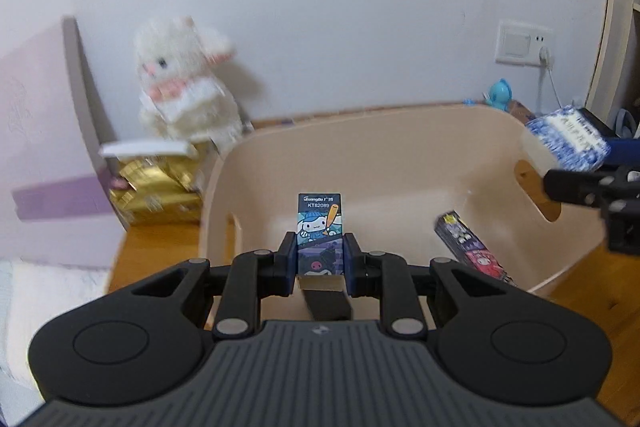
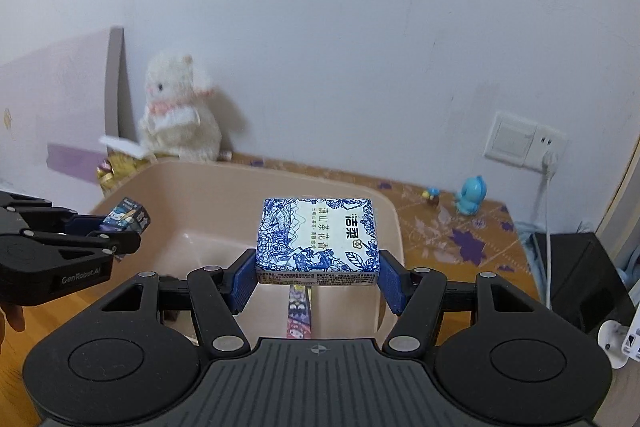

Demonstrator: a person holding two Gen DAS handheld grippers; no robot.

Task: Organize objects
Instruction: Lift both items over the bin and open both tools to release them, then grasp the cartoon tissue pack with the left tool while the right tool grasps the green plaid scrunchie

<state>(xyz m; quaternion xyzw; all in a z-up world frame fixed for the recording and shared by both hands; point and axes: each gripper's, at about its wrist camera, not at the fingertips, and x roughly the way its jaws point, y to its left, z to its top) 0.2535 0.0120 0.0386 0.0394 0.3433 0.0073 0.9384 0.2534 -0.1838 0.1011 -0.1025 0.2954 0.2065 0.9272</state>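
Observation:
My left gripper (image 1: 320, 259) is shut on a small cartoon-printed box (image 1: 320, 231) and holds it over the near rim of a beige plastic bin (image 1: 400, 143). The box also shows in the right wrist view (image 2: 126, 219), with the left gripper (image 2: 116, 231) at the bin's left side. My right gripper (image 2: 318, 279) is shut on a blue-and-white tissue pack (image 2: 318, 235) above the bin (image 2: 208, 183). The pack also shows in the left wrist view (image 1: 568, 139) over the bin's right edge. A long cartoon-printed box (image 1: 472, 247) lies inside the bin, also in the right wrist view (image 2: 298, 311).
A white plush rabbit (image 1: 184, 83) sits on gold packages (image 1: 156, 195) behind the bin, by a pink box (image 1: 44, 155). A blue toy figure (image 2: 472, 195) stands on the wooden table (image 2: 460, 235) at the right. A wall socket (image 2: 520, 141) has a cable. A black box (image 2: 576, 275) sits at far right.

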